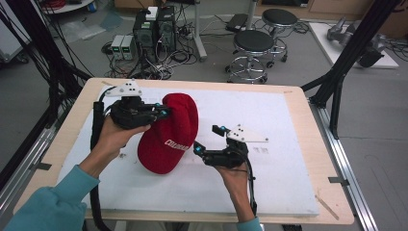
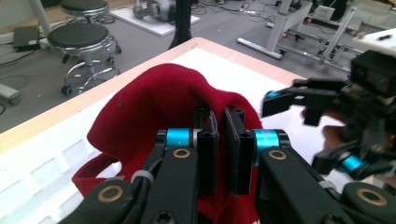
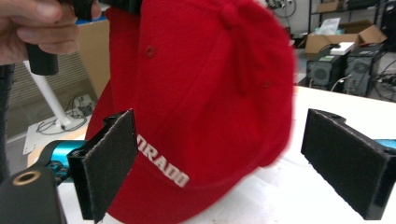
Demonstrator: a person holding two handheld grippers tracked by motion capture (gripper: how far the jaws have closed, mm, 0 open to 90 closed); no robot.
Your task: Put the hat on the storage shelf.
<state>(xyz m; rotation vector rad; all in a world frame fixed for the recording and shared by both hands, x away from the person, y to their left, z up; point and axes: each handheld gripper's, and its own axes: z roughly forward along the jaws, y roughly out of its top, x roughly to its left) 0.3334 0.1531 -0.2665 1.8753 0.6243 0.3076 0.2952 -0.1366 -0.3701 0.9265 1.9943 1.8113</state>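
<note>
A red cap (image 1: 169, 130) with white lettering is lifted at its back edge, its brim resting on the white board (image 1: 269, 120). My left gripper (image 1: 165, 113) is shut on the cap's rim; in the left gripper view its jaws (image 2: 221, 115) pinch the red fabric (image 2: 154, 102). My right gripper (image 1: 208, 138) is open just right of the cap, not touching it. In the right gripper view its wide-spread pads (image 3: 109, 163) frame the cap (image 3: 201, 84), with the hand (image 3: 37, 28) holding the left gripper at top left.
The white board lies on a wooden table (image 1: 315, 144). Beyond the far edge, two stools (image 1: 252, 45) and computer towers (image 1: 154, 29) with cables stand on the floor. Black frame posts (image 1: 344, 62) rise at the right and left.
</note>
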